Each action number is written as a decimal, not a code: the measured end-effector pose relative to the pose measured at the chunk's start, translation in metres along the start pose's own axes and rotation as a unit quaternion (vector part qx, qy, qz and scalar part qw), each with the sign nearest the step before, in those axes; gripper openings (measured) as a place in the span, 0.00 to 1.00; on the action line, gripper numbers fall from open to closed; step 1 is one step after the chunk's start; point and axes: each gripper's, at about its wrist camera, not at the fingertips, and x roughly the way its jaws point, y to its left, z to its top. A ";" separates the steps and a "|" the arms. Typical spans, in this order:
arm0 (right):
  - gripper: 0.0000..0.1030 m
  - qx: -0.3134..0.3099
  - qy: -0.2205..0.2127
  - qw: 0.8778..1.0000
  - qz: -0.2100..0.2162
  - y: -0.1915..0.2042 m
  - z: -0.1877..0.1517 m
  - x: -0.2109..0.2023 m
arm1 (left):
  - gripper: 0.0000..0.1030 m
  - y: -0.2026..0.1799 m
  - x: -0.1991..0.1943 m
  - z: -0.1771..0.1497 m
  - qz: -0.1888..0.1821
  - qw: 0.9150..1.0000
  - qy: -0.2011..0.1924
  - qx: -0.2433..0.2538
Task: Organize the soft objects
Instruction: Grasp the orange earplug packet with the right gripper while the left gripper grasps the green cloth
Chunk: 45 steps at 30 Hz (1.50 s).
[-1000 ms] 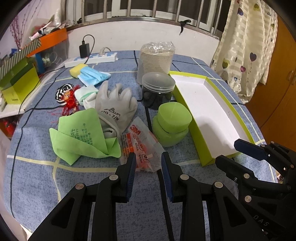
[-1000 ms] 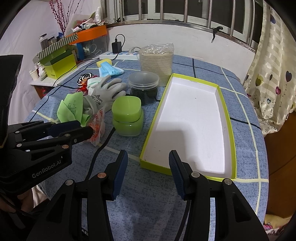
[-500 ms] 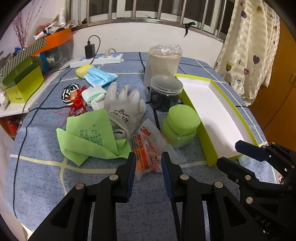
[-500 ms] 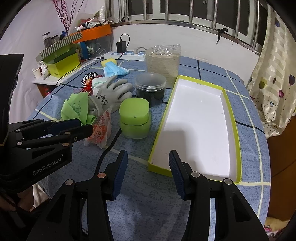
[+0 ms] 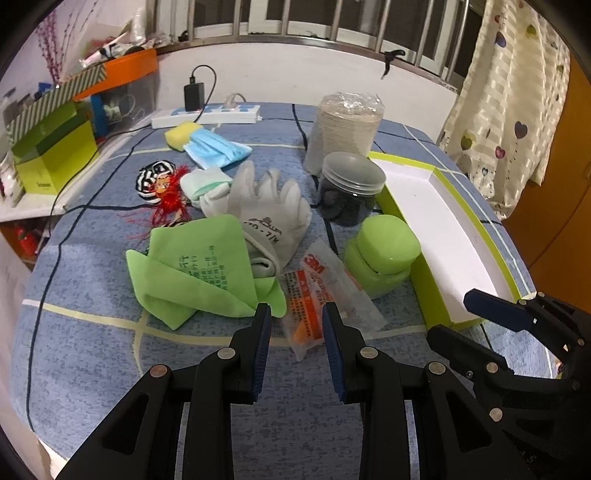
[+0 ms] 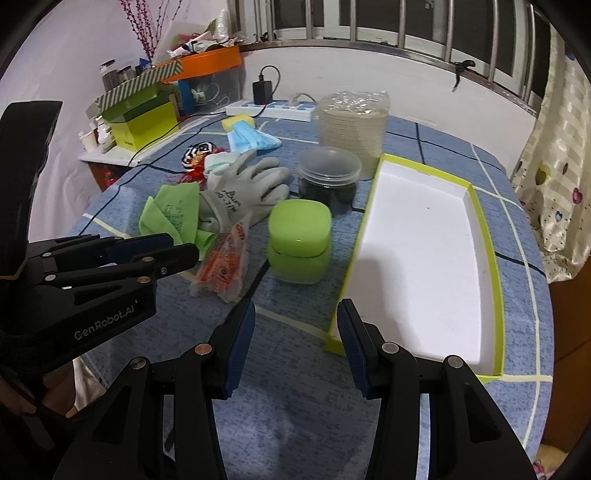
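One earplug packet, long axis toward jaws

**Even indoor light, strong fisheye bending**

Lit from overhead by cool indoor light; dark outside the barred window. Moderately bright across the blue tablecloth, dimmer toward the round black vignette at every corner. Soft shadows only: a grey patch on the white floor of the tray, a faint one under the green jar. Mild glare on the jar's lid and on the clear plastic earplug packet. Slight bluish cast and some grain. Straight lines bowed hard near the edges, window bars and curtain curved. Sharp at centre, softer at the rim; no motion blur. Nearby black gripper arms rendered nearly featureless in shade.
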 end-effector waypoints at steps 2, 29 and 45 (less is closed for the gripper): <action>0.46 -0.001 0.000 1.000 0.010 0.002 0.001 0.001 | 0.30 0.005 -0.001 0.000 0.002 1.000 -0.003 -0.005; 0.46 -0.017 0.033 0.995 0.091 0.041 0.013 0.059 | 0.43 0.087 0.015 -0.011 0.020 0.996 0.005 -0.088; 0.20 -0.019 0.040 0.995 0.084 0.055 0.019 0.087 | 0.46 0.094 0.038 0.003 -0.011 0.995 0.011 -0.101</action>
